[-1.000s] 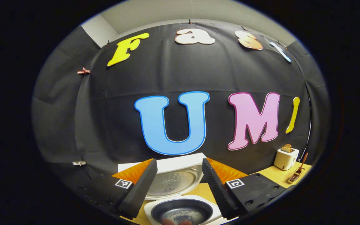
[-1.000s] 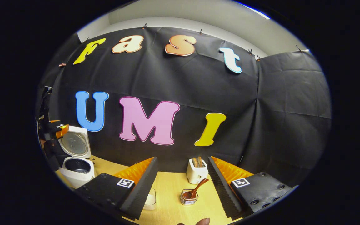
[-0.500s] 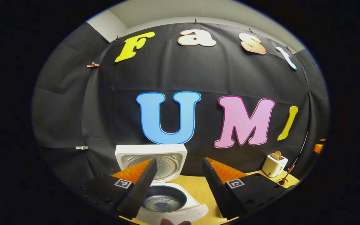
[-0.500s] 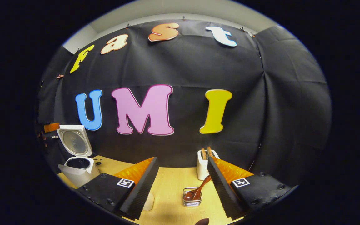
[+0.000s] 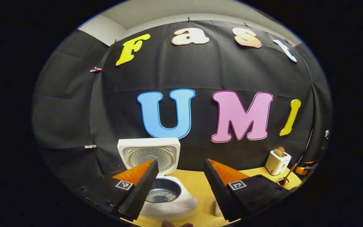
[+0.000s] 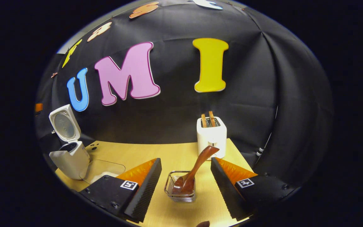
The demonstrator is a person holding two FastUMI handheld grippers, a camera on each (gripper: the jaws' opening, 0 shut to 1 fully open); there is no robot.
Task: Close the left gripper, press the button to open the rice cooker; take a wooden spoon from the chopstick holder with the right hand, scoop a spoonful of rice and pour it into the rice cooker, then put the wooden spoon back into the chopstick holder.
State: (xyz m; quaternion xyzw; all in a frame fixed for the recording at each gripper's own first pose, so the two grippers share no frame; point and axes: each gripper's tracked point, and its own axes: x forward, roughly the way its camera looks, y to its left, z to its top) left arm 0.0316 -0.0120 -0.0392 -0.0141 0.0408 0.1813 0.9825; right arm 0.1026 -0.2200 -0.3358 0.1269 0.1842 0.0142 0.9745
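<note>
With lid up, cooker (image 5: pixel 165 195) on the table (image 5: pixel 200 192), rice grains in its pot, seen between the fingers of the left gripper (image 5: pixel 181 189), spread wide, holding nothing. Right gripper (image 6: pixel 186 192) likewise wide and empty, spoon (image 6: pixel 194 171) leaning in the wire holder (image 6: pixel 181 190) between its fingers. Toaster (image 6: pixel 211 135) farther back. Clear rice tub (image 6: pixel 102 170) right of the cooker.

Bystanders on the wooden table

A white toaster (image 6: pixel 211 136) stands at the back of the light wooden table (image 6: pixel 143 155) against the black cloth wall, two browned slices (image 6: pixel 207 120) upright in its slots. A cable (image 6: pixel 268 134), seemingly dark, hangs down the cloth just right of it. Small clips (image 5: pixel 95 69) pin the cloth.
</note>
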